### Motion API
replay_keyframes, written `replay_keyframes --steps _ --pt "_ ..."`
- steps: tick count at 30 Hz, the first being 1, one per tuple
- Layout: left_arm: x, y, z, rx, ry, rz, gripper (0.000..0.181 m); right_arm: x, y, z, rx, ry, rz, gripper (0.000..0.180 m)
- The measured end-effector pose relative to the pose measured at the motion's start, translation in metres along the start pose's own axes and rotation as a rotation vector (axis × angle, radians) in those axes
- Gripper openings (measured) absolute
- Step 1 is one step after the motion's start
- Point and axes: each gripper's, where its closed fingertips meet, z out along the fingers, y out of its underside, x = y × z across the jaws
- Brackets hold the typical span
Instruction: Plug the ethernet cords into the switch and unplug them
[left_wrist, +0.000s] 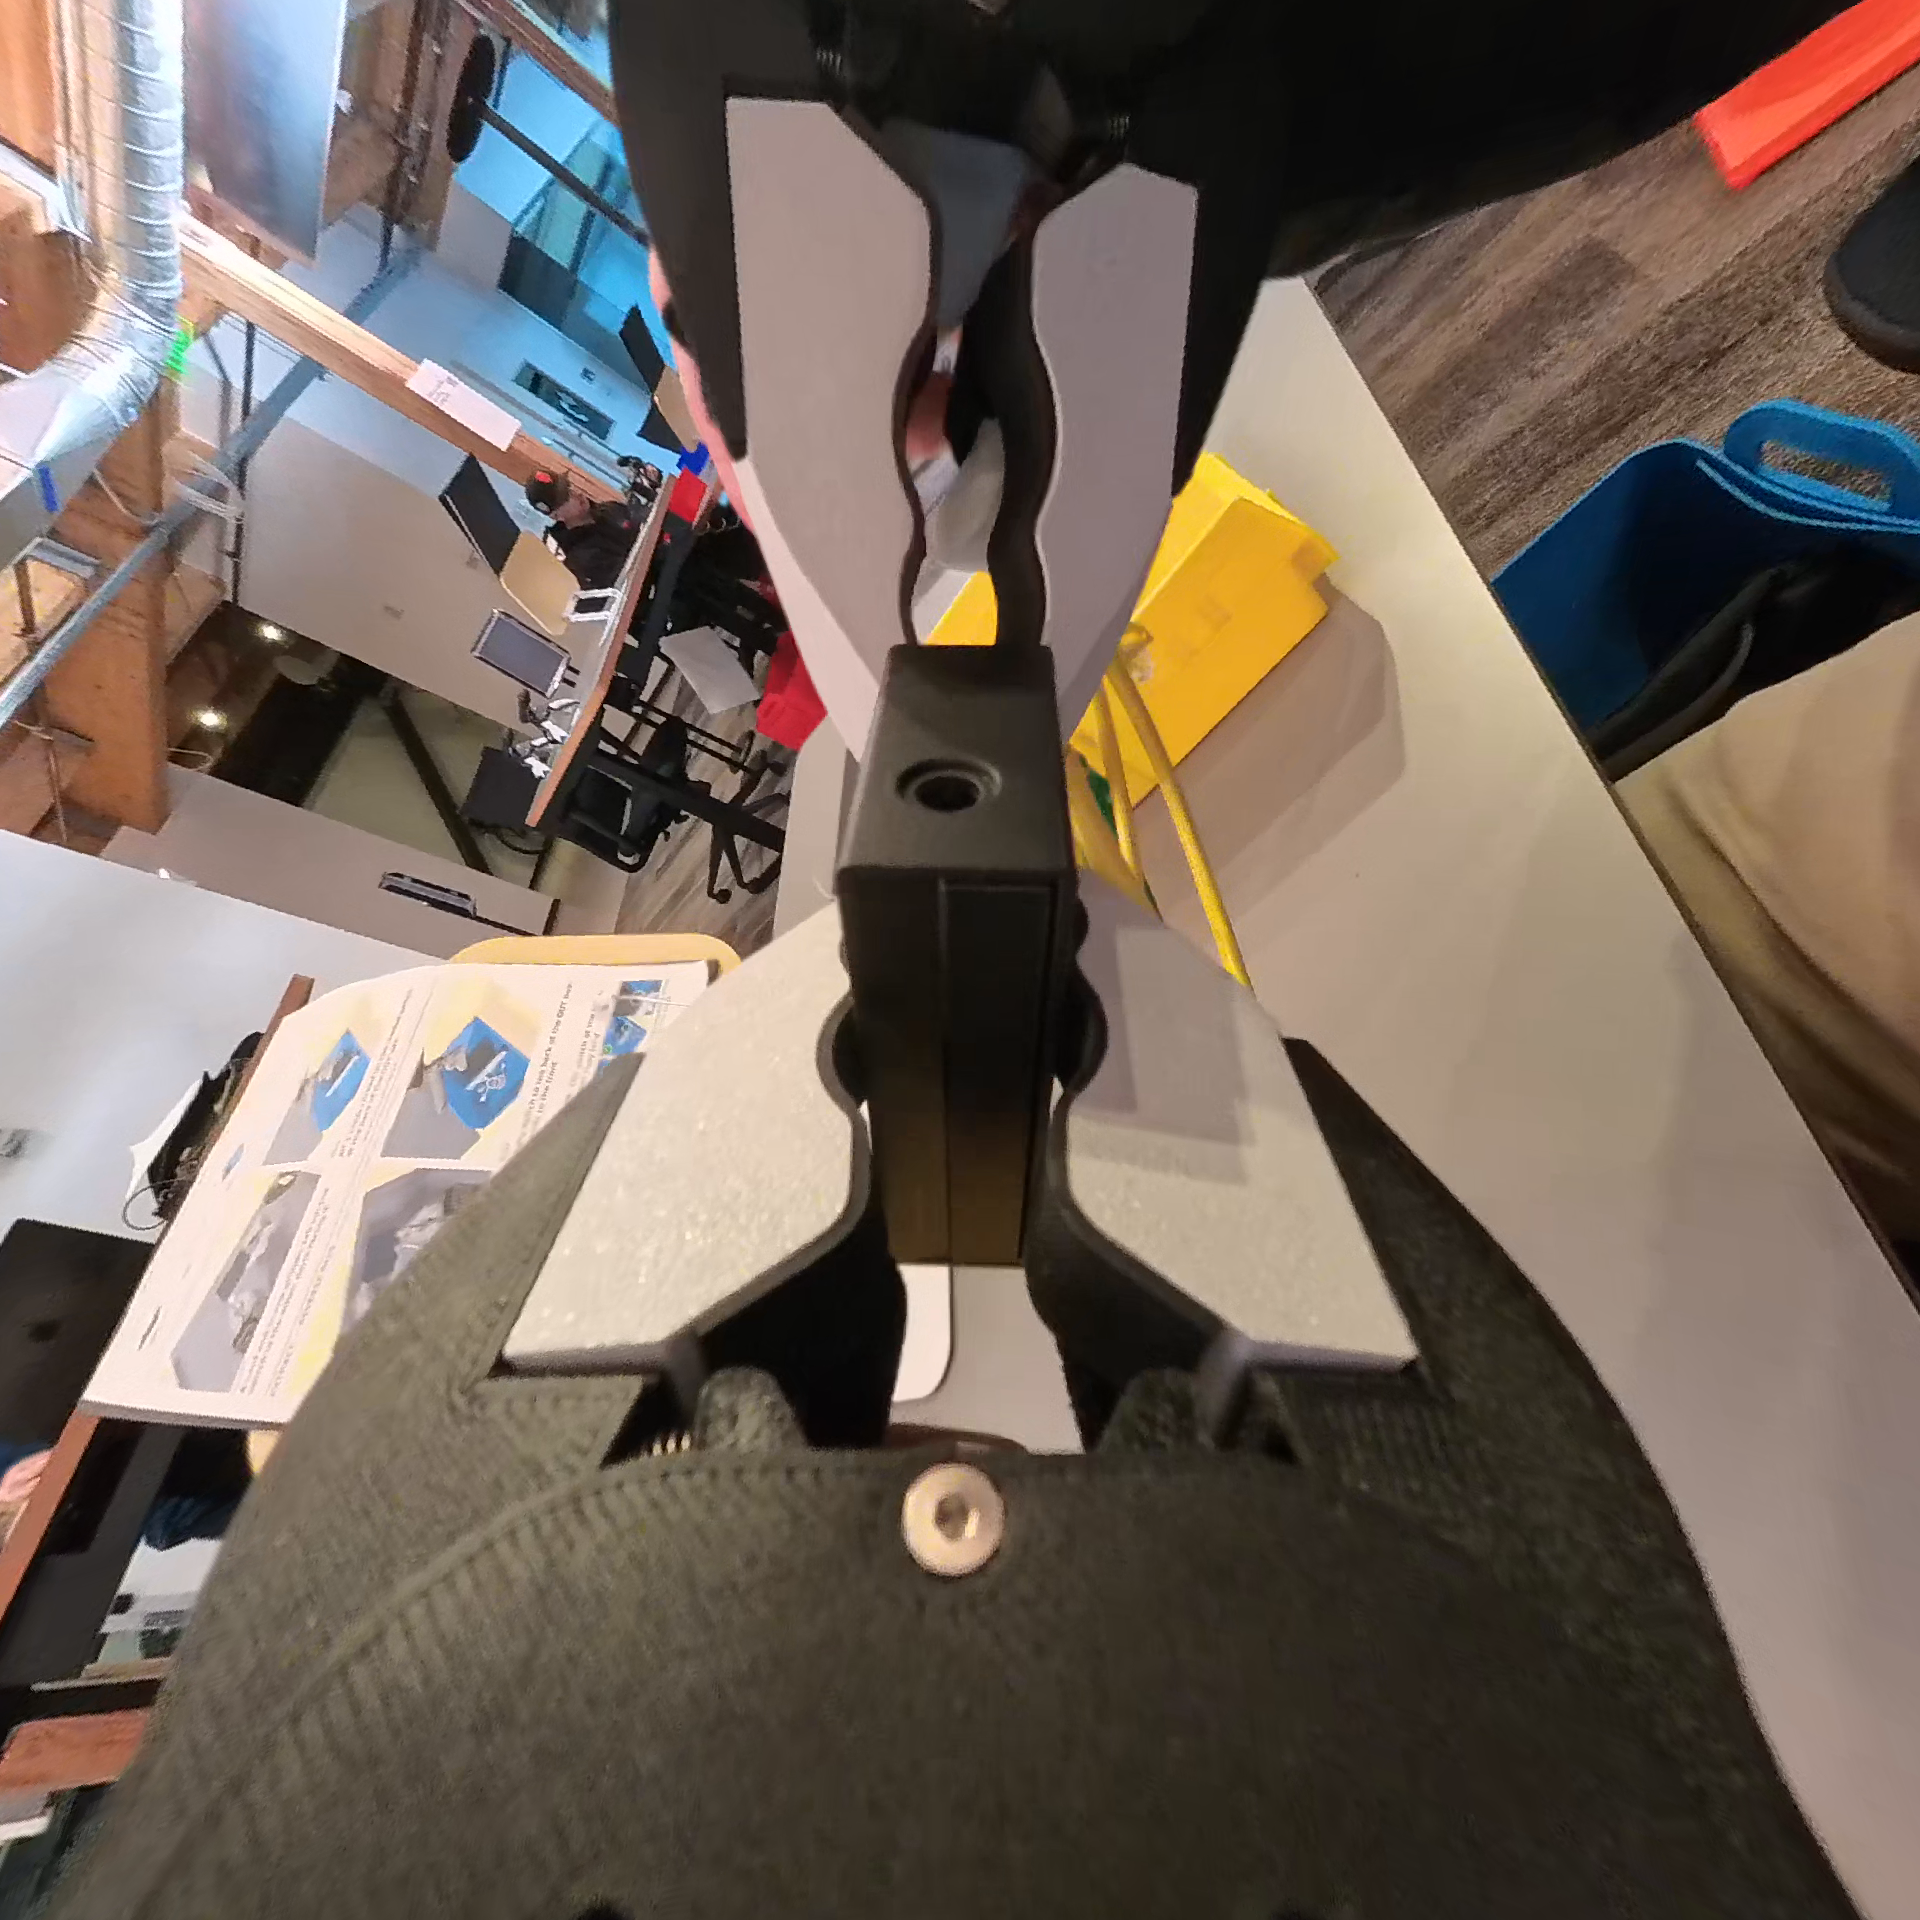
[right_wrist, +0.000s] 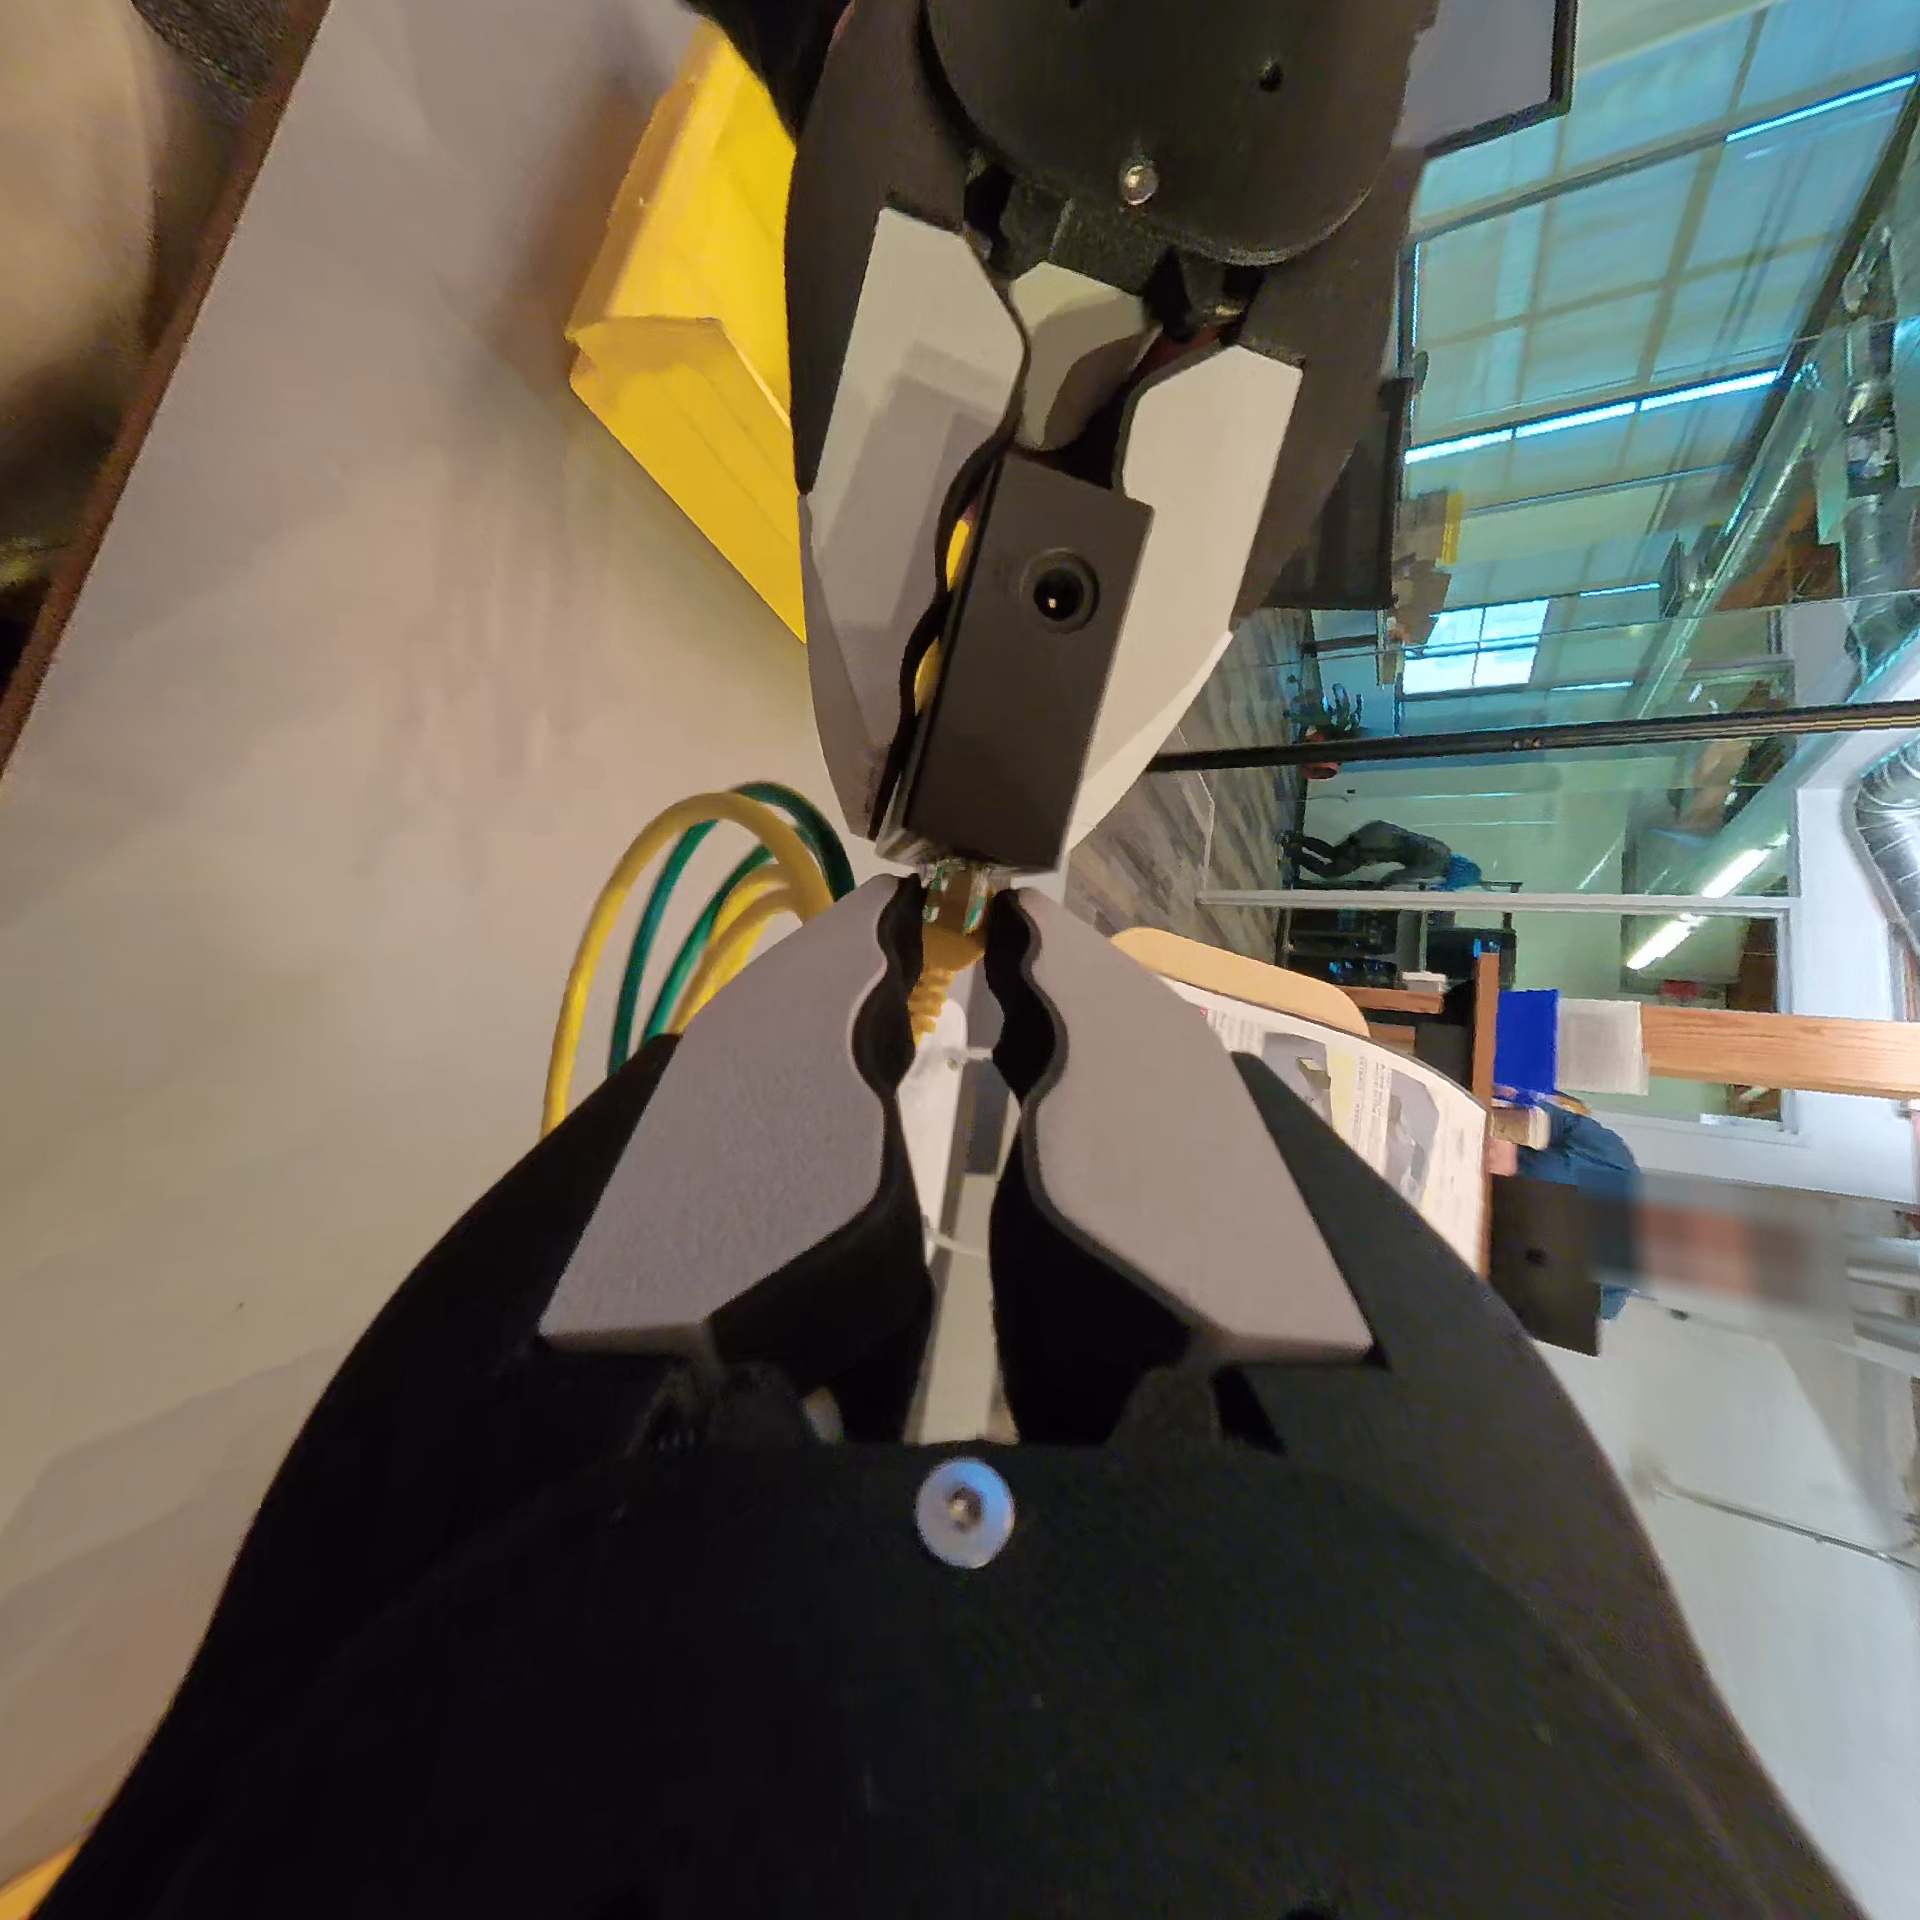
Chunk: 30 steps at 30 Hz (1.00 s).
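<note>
My left gripper (left_wrist: 961, 1039) is shut on the black switch (left_wrist: 951, 904) and holds it above the white table (left_wrist: 1455, 935). My right gripper (left_wrist: 977, 644) faces it from the far end. In the right wrist view, my right gripper (right_wrist: 951, 914) is shut on the plug of the yellow ethernet cord (right_wrist: 945, 951). The plug's clear tip meets the end of the switch (right_wrist: 1018, 675), which the left gripper (right_wrist: 977, 821) holds. The yellow cord (right_wrist: 592, 956) and a green cord (right_wrist: 665, 956) loop over the table. I cannot tell how deep the plug sits.
A yellow bin (left_wrist: 1226, 623) stands on the table behind the grippers and also shows in the right wrist view (right_wrist: 707, 343). A printed instruction sheet (left_wrist: 384, 1164) lies to one side. A blue bin (left_wrist: 1714, 582) sits on the floor past the table edge. A person's beige-clad leg (left_wrist: 1818, 935) is near that edge. Only a small space, under 4 cm, lies between the two pairs of fingers.
</note>
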Motion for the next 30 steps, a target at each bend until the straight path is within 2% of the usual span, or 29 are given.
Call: replay_keyframes --steps 6,10,11,16,23,30 --pt "-0.006 -0.003 -0.002 0.012 -0.022 -0.013 0.029 0.007 -0.003 0.001 0.055 0.019 0.086 0.012" --pt "-0.007 0.001 -0.003 0.000 -0.024 -0.006 0.029 0.003 -0.003 0.005 0.050 0.021 0.056 0.019" --pt "-0.006 0.002 -0.002 -0.011 -0.023 0.008 0.029 0.005 -0.002 0.006 0.032 0.051 0.031 0.012" --pt "-0.006 0.005 -0.001 -0.023 -0.024 0.004 0.029 0.005 0.002 0.009 -0.029 0.069 -0.023 0.011" --pt "-0.002 0.006 0.003 -0.073 -0.016 0.030 0.029 0.001 0.006 0.012 -0.050 0.007 -0.032 0.010" --pt "0.004 0.012 0.005 -0.038 0.030 -0.033 0.029 -0.006 0.007 0.010 -0.037 -0.033 0.001 0.011"
